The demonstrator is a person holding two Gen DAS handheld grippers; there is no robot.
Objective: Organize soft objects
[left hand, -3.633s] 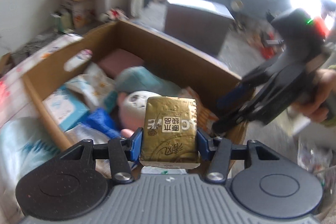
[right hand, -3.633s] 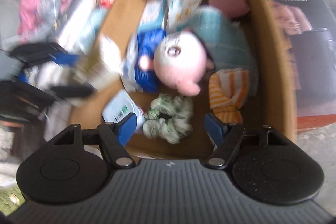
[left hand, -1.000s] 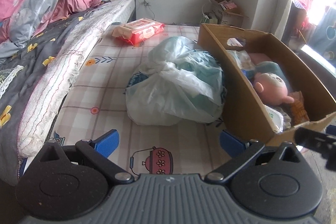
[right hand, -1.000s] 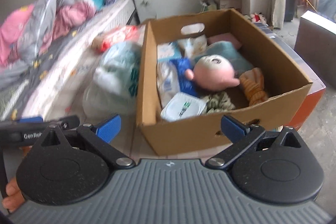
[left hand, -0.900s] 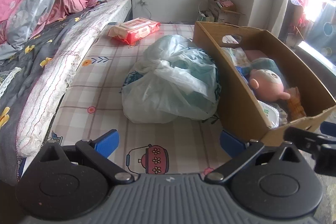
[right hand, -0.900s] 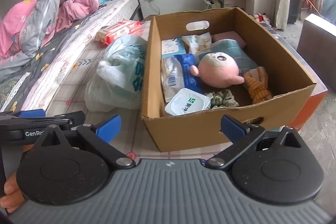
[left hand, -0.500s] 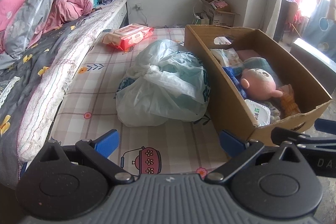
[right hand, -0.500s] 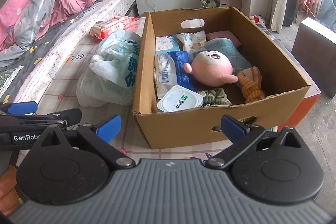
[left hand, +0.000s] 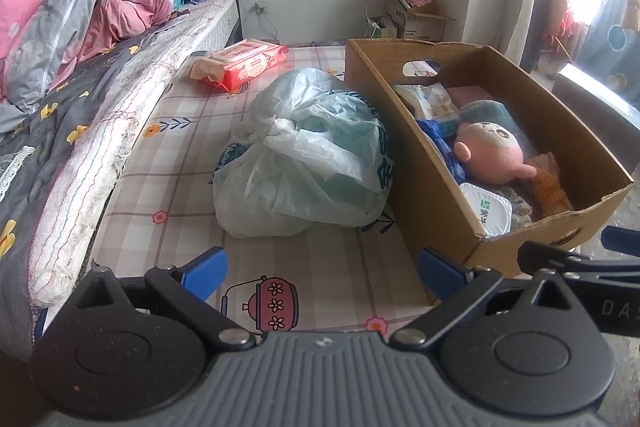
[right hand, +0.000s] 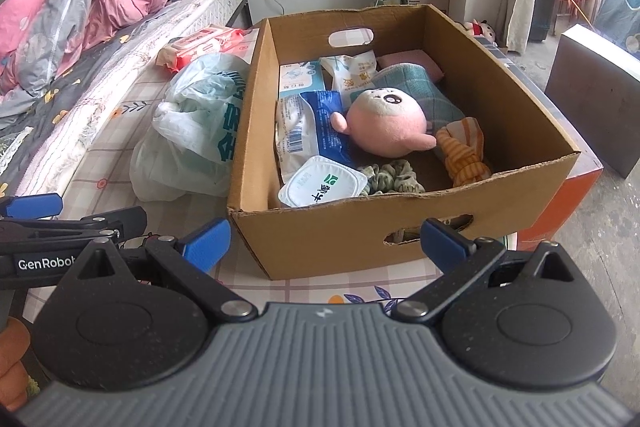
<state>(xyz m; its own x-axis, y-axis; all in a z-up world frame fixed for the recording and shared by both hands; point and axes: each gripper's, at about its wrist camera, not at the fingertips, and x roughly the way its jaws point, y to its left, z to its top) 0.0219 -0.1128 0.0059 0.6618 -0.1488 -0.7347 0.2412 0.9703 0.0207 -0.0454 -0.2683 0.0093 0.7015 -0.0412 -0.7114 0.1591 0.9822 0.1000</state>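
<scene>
Holding both grippers wide open and empty, you keep the left gripper (left hand: 320, 269) over the bed (left hand: 180, 163). Your right gripper (right hand: 324, 241) faces the box (right hand: 360, 231), which contains the plush (right hand: 384, 125).

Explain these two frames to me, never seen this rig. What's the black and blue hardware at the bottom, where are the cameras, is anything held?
There is no robot here. A person holds a two-finger gripper in each hand, and each one carries a fisheye camera looking forward along its fingers. The black plate and blue tips at the bottom of each picture are that gripper itself.

One picture is from the left gripper, the other from the right gripper. Both are open and hold nothing. Each view also catches the other gripper at its edge.

On the checked bed sheet stands a cardboard box holding a pink plush toy, an orange striped cloth, a green scrunchie and wipe packs. Beside the box lies a tied plastic bag, and further back a red wipes pack.
</scene>
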